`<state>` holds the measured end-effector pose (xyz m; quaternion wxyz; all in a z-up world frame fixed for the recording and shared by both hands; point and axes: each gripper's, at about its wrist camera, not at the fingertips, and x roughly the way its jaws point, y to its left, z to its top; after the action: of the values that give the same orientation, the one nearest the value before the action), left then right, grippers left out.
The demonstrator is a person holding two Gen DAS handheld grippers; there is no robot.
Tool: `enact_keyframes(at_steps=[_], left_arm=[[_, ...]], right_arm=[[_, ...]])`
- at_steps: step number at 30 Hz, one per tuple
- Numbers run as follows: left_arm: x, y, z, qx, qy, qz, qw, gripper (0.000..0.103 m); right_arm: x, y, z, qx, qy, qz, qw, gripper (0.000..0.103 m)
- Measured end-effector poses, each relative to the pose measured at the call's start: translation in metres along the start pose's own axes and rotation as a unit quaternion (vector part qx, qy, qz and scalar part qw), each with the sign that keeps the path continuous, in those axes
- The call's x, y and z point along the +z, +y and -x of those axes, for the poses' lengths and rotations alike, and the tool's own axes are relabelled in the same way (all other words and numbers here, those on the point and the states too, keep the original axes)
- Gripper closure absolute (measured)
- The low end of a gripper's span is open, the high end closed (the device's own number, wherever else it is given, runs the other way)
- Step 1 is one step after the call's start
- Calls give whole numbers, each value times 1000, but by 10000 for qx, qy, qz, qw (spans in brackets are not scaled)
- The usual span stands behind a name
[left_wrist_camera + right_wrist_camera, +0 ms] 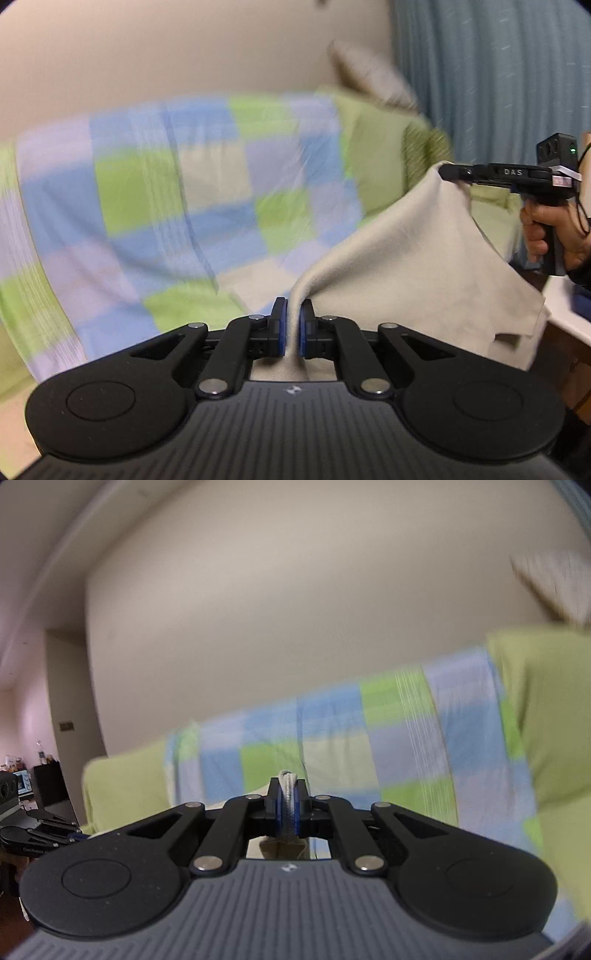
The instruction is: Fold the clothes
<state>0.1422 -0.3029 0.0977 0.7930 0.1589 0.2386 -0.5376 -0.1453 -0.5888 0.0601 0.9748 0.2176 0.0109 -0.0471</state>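
Observation:
A beige garment (417, 251) hangs in the air, stretched between both grippers. In the left wrist view my left gripper (293, 325) is shut on one bunched edge of the cloth, which passes between its blue pads. The right gripper (448, 172) shows at the right of that view, held by a hand (546, 229), shut on another corner of the garment higher up. In the right wrist view my right gripper (288, 805) pinches a thick fold of the beige garment (287, 794) between its pads. The left gripper's body (33, 827) shows at the left edge there.
Behind the cloth stands a sofa with a checked blue, green and lilac cover (177, 192) and green cushions (373, 147). A blue curtain (498, 74) hangs at the right. A white surface edge (565, 310) lies at the lower right. A plain wall (277, 609) rises above the sofa.

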Motion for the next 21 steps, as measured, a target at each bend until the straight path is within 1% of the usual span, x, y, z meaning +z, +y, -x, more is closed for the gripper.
enact_keyframes(at_steps=[1, 2, 4, 5, 6, 7, 8, 9, 10, 12, 14, 15, 16, 17, 18, 19, 20, 21], left_arm=[[-6, 15, -36, 9, 241, 141, 9996, 99], [-11, 23, -57, 22, 372, 198, 9991, 99], [-26, 37, -116, 59, 737, 273, 9969, 97], [-35, 45, -145, 123, 898, 358, 9952, 97], [-41, 51, -165, 200, 999, 427, 9939, 94], [-46, 55, -176, 293, 1043, 465, 9930, 89], [-50, 59, -182, 373, 1025, 507, 9927, 87], [-54, 63, -187, 450, 993, 552, 9925, 79], [-58, 67, -192, 526, 962, 597, 9922, 77], [-63, 71, -186, 552, 833, 609, 9931, 77], [-65, 69, -171, 571, 723, 465, 9947, 77], [-66, 64, -159, 530, 681, 327, 9957, 77], [-65, 60, -151, 459, 651, 210, 9966, 76], [-65, 54, -140, 324, 613, 61, 9976, 74], [-66, 44, -124, 125, 556, -145, 9983, 69], [-70, 29, -107, -118, 520, -389, 9978, 63], [-74, 19, -97, -269, 517, -545, 9968, 61], [-81, 1, -84, -488, 537, -807, 9941, 60]], right_arm=[[-8, -11, -21, -74, 164, -73, 9998, 99], [-23, -30, -50, -205, 422, -173, 9988, 99], [-58, -66, -109, -499, 931, -315, 9939, 99], [-73, -80, -131, -608, 1154, -344, 9909, 99], [-82, -87, -142, -648, 1271, -378, 9891, 99], [-98, -101, -161, -724, 1452, -427, 9858, 98], [-105, -107, -169, -800, 1505, -408, 9845, 96], [-112, -113, -177, -885, 1552, -382, 9832, 92], [-119, -121, -185, -1051, 1534, -294, 9821, 89], [-120, -126, -182, -1163, 1424, -186, 9828, 83], [-117, -126, -171, -1142, 1364, -75, 9840, 83], [-115, -121, -161, -999, 1369, 101, 9855, 83], [-114, -111, -150, -754, 1439, 392, 9859, 83], [-114, -100, -139, -511, 1508, 688, 9848, 83], [-115, -85, -126, -315, 1585, 1012, 9817, 83], [-115, -76, -116, -222, 1633, 1193, 9791, 83], [-120, -61, -103, -97, 1720, 1494, 9737, 83], [-126, -46, -89, 28, 1809, 1813, 9666, 83]])
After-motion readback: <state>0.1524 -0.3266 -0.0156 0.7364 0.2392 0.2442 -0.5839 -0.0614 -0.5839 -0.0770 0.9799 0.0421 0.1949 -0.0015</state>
